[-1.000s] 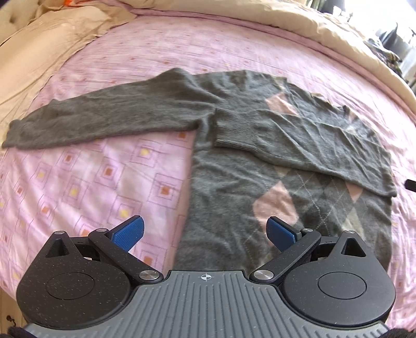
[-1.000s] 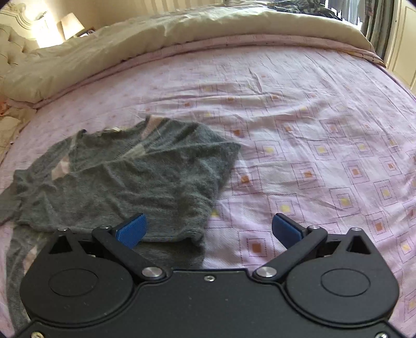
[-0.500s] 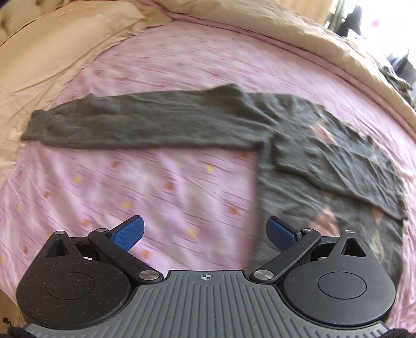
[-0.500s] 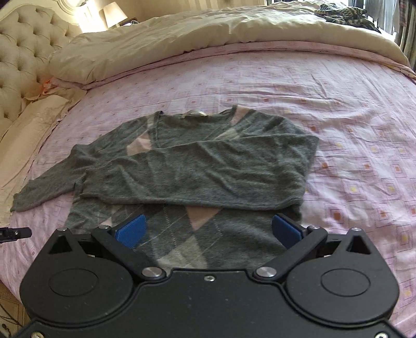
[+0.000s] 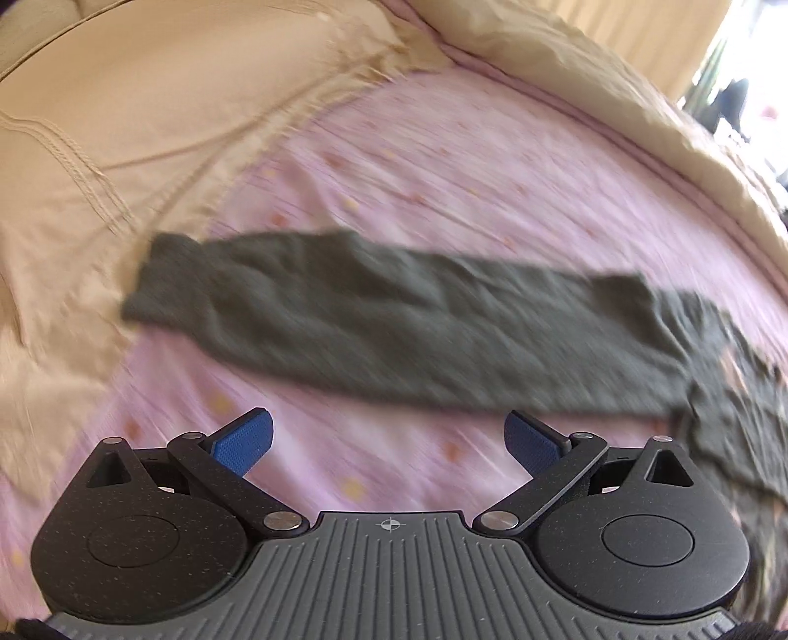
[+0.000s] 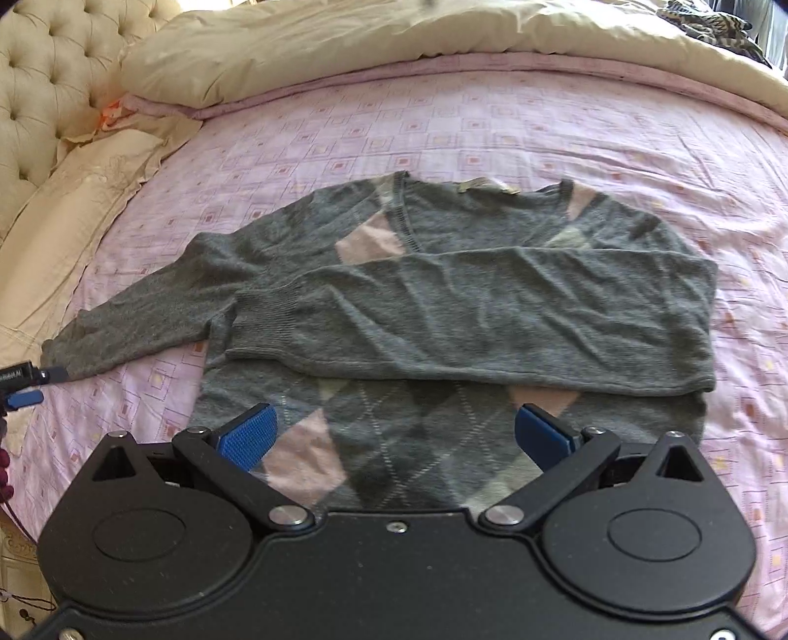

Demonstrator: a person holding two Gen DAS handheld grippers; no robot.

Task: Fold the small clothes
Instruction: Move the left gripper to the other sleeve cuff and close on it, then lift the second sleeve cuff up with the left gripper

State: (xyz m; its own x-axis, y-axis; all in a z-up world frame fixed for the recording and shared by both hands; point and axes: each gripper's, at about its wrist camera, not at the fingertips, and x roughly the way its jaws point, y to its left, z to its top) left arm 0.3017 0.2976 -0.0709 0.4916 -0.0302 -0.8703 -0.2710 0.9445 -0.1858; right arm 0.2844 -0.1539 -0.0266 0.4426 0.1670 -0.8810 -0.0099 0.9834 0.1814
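Observation:
A grey argyle sweater (image 6: pixel 492 231) with pink diamonds lies flat, front up, on the pink patterned bedsheet (image 6: pixel 492 123). One sleeve (image 6: pixel 492 320) is folded across the chest. The other sleeve (image 5: pixel 394 325) stretches out straight, and its cuff (image 5: pixel 162 275) reaches the beige pillow (image 5: pixel 98 147). My left gripper (image 5: pixel 389 438) is open over bare sheet just short of that sleeve; the view is motion-blurred. It also shows at the right wrist view's left edge as the left gripper (image 6: pixel 22 384), close to the cuff (image 6: pixel 64 354). My right gripper (image 6: pixel 394 428) hovers open above the sweater's hem, holding nothing.
A beige duvet (image 6: pixel 394 44) is bunched along the far side of the bed. A tufted headboard (image 6: pixel 44 83) and a pillow (image 6: pixel 74 207) lie at the left. A dark patterned garment (image 6: pixel 709 22) sits far right on the duvet.
The left gripper has swung left along the outstretched sleeve toward its cuff. The right gripper's view has shifted to centre on the sweater's body. Both stayed open.

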